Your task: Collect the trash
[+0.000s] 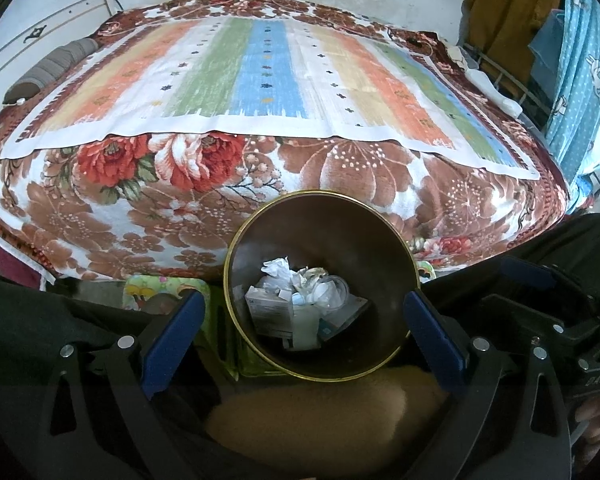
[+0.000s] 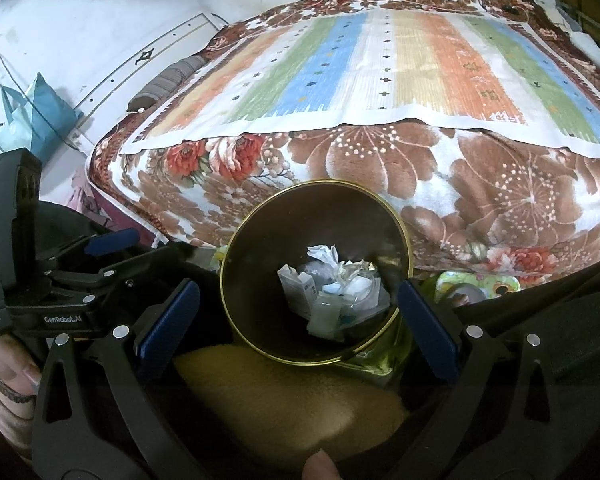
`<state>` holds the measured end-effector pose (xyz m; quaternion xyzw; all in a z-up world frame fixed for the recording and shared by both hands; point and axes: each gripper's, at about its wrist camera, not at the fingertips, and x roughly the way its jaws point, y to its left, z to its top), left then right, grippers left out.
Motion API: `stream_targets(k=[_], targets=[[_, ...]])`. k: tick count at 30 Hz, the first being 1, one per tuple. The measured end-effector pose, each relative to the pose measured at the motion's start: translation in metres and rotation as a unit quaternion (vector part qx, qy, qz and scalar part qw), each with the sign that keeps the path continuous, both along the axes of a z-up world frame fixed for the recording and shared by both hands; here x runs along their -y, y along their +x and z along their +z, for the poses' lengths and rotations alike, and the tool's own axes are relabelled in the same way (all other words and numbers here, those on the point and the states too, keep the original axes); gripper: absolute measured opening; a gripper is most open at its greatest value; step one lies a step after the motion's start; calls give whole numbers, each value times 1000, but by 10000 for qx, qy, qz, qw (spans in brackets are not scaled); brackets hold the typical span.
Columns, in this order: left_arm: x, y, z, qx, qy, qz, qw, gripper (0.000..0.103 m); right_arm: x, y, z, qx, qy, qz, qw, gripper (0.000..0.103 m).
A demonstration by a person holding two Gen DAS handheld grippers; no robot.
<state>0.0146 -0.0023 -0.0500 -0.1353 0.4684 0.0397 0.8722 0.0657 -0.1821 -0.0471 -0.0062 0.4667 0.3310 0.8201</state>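
- Hovering side by side above the bin point(image 1: 320, 284), the left gripper point(image 1: 304, 332) and right gripper point(image 2: 296, 328) both have their blue pads spread wide and hold nothing.
- The bin stands on the floor against the near edge of the bed point(image 1: 260, 92), its gold rim facing up toward both cameras.
- The trash point(image 1: 304, 300) lies at the bottom of the bin: crumpled white paper, a small carton and some clear plastic, all heaped together.
- The bin's long axis runs roughly upright, mouth uppermost; the carton lies tilted along the bin wall, its length pointing down into the base.
- No loose trash shows on the striped mat point(image 1: 268, 68) or the floral blanket point(image 1: 100, 216), so the collecting looks nearly done, though the floor around the bin is mostly hidden.
- Risk: a gripper lowered carelessly could knock the rim and tip the bin, spilling the heap, since the bin looks light and narrow at the base.
- Risk: the two grippers sit close together and could bump each other if both move inward.
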Motion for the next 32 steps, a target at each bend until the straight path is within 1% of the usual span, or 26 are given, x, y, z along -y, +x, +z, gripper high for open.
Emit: stream_targets(k=[32], targets=[[3,1,0,10,-20,2,10000,97,-1,-1,0,26,7,-10,10000,94]])
